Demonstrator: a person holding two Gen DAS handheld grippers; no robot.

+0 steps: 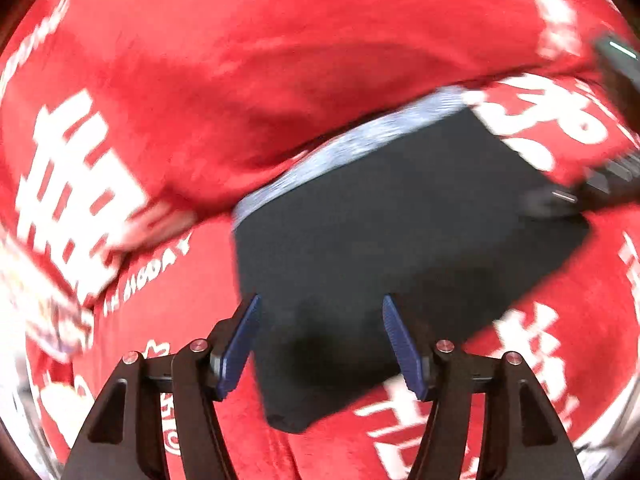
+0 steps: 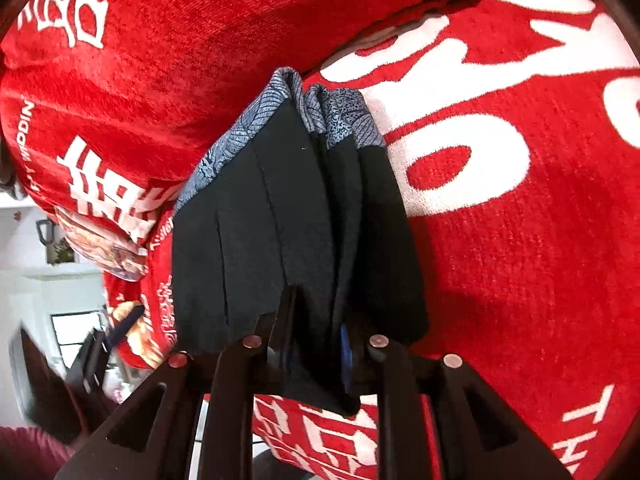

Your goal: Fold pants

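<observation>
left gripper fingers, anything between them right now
Nothing held: in the left wrist view the left gripper is open, with the folded dark pants lying on the red blanket beyond its fingertips.

Left gripper [image 1: 320, 344]: black angular linkage arms with triangular cut-outs, 4 round silver pins, 2 ribbed blue pads [image 1: 402, 350]. Right gripper [image 2: 316, 340]: same black frame, 4 silver pins (copper-tinted), a blue pad edge just visible at center. Lower left of the right wrist view: a dull pink sleeve [image 2: 28, 454].
</observation>
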